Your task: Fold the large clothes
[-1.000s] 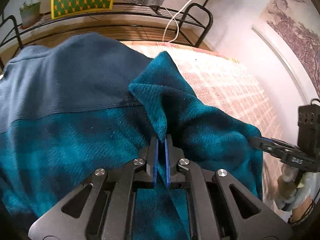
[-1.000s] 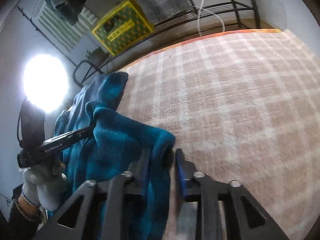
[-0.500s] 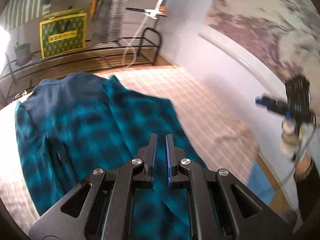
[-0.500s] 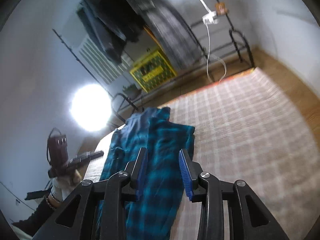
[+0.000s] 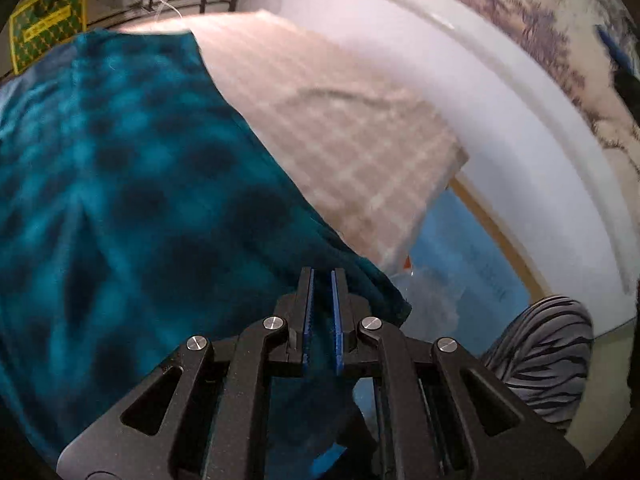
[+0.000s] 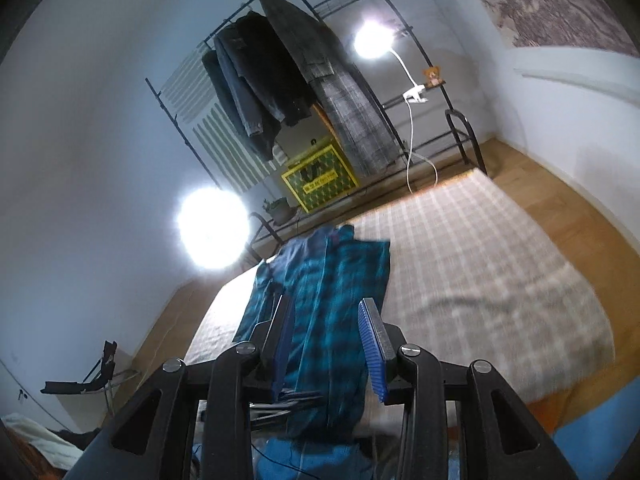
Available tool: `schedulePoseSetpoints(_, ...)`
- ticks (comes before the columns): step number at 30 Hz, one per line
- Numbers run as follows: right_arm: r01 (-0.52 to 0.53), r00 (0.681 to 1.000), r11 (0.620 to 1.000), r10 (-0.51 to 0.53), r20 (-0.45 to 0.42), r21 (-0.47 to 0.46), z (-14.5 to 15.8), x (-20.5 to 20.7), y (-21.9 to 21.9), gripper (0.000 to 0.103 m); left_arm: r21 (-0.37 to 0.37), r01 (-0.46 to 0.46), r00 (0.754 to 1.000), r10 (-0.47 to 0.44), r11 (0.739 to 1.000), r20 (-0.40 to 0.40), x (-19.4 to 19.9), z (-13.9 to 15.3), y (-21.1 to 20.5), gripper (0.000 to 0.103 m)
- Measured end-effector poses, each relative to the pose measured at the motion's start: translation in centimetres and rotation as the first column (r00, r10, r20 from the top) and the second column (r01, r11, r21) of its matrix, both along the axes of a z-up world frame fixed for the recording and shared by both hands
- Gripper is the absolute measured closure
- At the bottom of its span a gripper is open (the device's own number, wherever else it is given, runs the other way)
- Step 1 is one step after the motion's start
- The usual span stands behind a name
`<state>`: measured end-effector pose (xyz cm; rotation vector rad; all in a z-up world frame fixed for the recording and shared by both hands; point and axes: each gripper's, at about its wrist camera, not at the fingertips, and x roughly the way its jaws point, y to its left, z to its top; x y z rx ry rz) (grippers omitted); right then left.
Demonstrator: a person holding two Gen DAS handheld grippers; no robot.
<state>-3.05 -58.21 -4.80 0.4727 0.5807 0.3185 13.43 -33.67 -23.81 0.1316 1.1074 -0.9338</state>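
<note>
A teal and dark plaid fleece garment point(image 5: 120, 184) lies spread on a checked beige bed cover point(image 5: 328, 120). In the right wrist view the garment point(image 6: 324, 280) lies lengthwise on the cover point(image 6: 480, 264), its near end hanging over the bed's front edge. My left gripper point(image 5: 321, 276) sits low over the garment's near right corner, its jaws nearly closed with a narrow gap; whether cloth is pinched is unclear. My right gripper point(image 6: 328, 312) is raised high above the bed, open and empty.
A clothes rack point(image 6: 288, 80) with dark jackets stands behind the bed, with a yellow box point(image 6: 320, 176) and two bright lamps. A white wall point(image 5: 500, 120) runs along the right. Blue mat point(image 5: 472, 264) and a striped trouser leg point(image 5: 544, 348) lie below the bed's edge.
Both grippers let the fleece fold go and pulled back. The right gripper opened and rose high. The left gripper swung down to the garment's near right corner. The garment now lies flat.
</note>
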Motion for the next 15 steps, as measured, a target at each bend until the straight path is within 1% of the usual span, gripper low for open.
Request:
schedulePoseSetpoints(2,0.004,1.000,1.000,-0.003,-0.018,0.011,-1.1,-1.1,0.2,0.068,0.045,0.005,1.000,-0.006,0.999,0.015,-0.1,-1.5,-1.4,0.095)
schedulePoseSetpoints(3,0.006,1.000,1.000,-0.006,-0.027,0.013,-1.6,-1.4,0.2,0.068,0.057,-0.007,1.000,0.006,0.998,0.024,0.0,-2.1,-1.8,0.095)
schedulePoseSetpoints(5,0.010,0.999,1.000,-0.009,-0.042,0.025,-2.7,-1.7,0.2,0.068,0.039,-0.043,0.999,0.042,0.998,0.016,0.0,-2.2,-1.6,0.094)
schedulePoseSetpoints(6,0.011,0.999,0.999,-0.009,-0.050,0.043,-3.2,-1.7,0.2,0.068,0.044,-0.052,0.999,0.051,0.998,0.014,-0.2,-2.1,-1.6,0.093)
schedulePoseSetpoints(7,0.011,0.999,0.998,-0.008,-0.054,0.057,-3.5,-1.6,0.2,0.068,0.049,-0.058,0.998,0.057,0.997,0.020,-0.5,-1.9,-1.4,0.084)
schedulePoseSetpoints(8,0.010,0.998,0.996,-0.005,-0.056,0.083,-3.9,-1.6,0.0,0.068,0.047,-0.059,0.998,0.058,0.997,0.034,-0.9,-1.5,-1.3,0.067)
schedulePoseSetpoints(9,0.011,0.998,0.995,-0.005,-0.057,0.098,-4.2,-1.5,0.0,0.068,0.041,-0.061,0.997,0.059,0.997,0.052,-1.5,-1.3,-1.2,0.057)
schedulePoseSetpoints(10,0.012,0.998,0.994,-0.006,-0.054,0.112,-4.6,-0.9,0.1,0.068,0.044,-0.058,0.995,0.055,0.997,0.085,-2.3,-0.9,-1.1,0.036)
schedulePoseSetpoints(11,0.012,0.999,0.992,-0.005,-0.053,0.122,-4.9,-0.6,0.1,0.068,0.052,-0.048,0.994,0.042,0.997,0.102,-2.8,-0.9,-1.4,0.026)
schedulePoseSetpoints(13,0.008,0.999,0.989,0.000,-0.051,0.148,-5.5,0.2,0.2,0.068,0.098,-0.028,0.989,0.013,0.995,0.149,-3.4,-1.2,-2.1,0.025)
schedulePoseSetpoints(14,0.007,0.999,0.986,0.001,-0.051,0.164,-6.0,0.8,0.4,0.068,0.134,-0.025,0.986,0.002,0.991,0.170,-3.7,-1.8,-2.6,0.025)
schedulePoseSetpoints(15,0.007,0.999,0.985,0.002,-0.053,0.173,-6.3,1.2,0.4,0.068,0.149,-0.025,0.984,-0.002,0.988,0.177,-3.7,-2.0,-3.0,0.025)
